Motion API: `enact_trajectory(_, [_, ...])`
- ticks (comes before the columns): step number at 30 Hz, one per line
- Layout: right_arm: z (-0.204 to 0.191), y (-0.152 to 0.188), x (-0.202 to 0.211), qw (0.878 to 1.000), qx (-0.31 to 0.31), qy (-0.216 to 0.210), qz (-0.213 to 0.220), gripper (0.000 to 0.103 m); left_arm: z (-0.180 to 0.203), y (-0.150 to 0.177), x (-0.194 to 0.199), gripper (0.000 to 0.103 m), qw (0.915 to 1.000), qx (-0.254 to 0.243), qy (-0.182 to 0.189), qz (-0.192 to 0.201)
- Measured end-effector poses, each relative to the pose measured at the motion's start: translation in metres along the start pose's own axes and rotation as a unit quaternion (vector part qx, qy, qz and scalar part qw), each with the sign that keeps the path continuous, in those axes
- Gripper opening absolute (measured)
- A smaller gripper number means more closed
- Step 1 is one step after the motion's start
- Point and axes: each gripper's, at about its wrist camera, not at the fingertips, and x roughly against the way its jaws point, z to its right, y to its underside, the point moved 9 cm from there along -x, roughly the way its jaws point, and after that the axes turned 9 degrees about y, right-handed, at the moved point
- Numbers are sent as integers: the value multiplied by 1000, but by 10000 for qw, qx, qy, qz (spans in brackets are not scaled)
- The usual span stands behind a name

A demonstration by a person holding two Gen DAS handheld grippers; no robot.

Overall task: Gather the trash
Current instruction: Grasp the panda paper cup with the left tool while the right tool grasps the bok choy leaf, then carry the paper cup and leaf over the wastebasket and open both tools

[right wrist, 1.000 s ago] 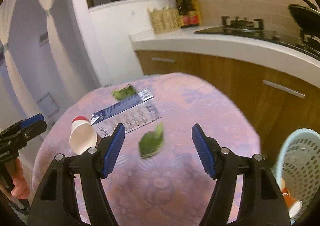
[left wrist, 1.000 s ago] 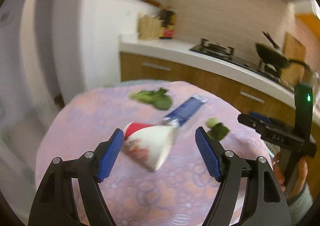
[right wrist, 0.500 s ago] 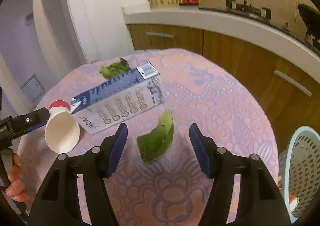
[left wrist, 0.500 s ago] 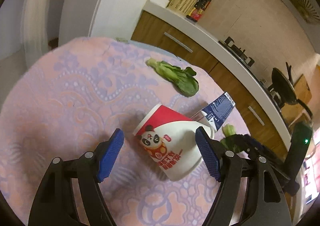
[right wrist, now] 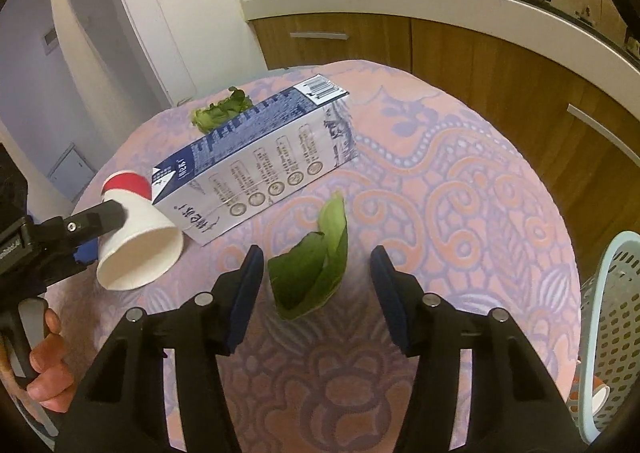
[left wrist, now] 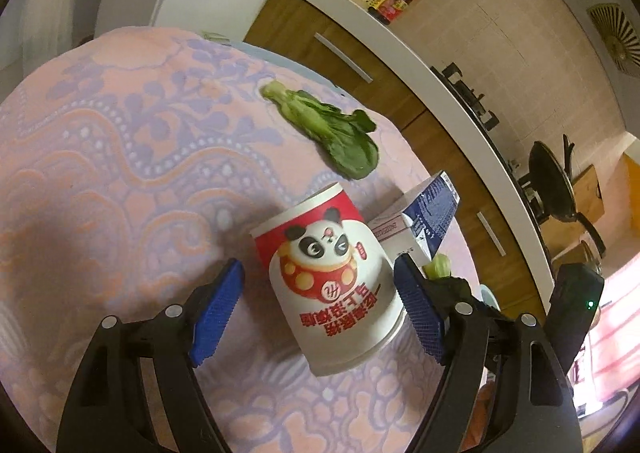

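Both grippers are poised to grasp: the left gripper (left wrist: 320, 303), fingers wide, straddles a tipped paper cup (left wrist: 332, 285) at centre frame on the table (left wrist: 100, 173), the right gripper (right wrist: 318, 285), equally wide, brackets a green leaf (right wrist: 316, 273); closing comes next.

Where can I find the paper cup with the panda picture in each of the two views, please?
Left wrist view: the paper cup lies on its side at lower centre, between the open fingers of the left gripper.
Right wrist view: the same cup is at the left edge, open mouth facing the camera.
Shared landmark: the blue and white carton beside the cup.
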Motion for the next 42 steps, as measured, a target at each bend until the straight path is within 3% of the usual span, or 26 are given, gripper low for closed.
enact_trajectory(2, [0,0,-1,10000,7,11,-26,42,3,0,-3,71,10000,-64,-49,0])
enact_trajectory(4, [-2,1,-2,10000,51,7,-45,34,8,0,-5,59,9999,-123,0,8])
enact_trajectory(11, [-5,1,0,10000,81,-24,27,10,20,3,3,54,9984,-505,-156,178])
enact_trajectory(15, [-5,-1,9,9997,107,14,222,9,28,6,26,51,9965,-691,-193,417])
enact_trajectory(20, [4,-3,28,9985,-146,-244,464,9,57,10,54,50,9928,-1016,157,616])
enact_trajectory(27, [57,-3,72,9946,-617,-47,828,9,132,17,64,51,9807,-1746,559,687])
enact_trajectory(33, [122,-2,120,9867,-948,457,1238,9,193,32,39,51,9686,-2238,967,481])
enact_trajectory(42, [240,26,169,9669,-1678,1168,1527,9,277,71,-38,52,9497,-2788,1418,-162])
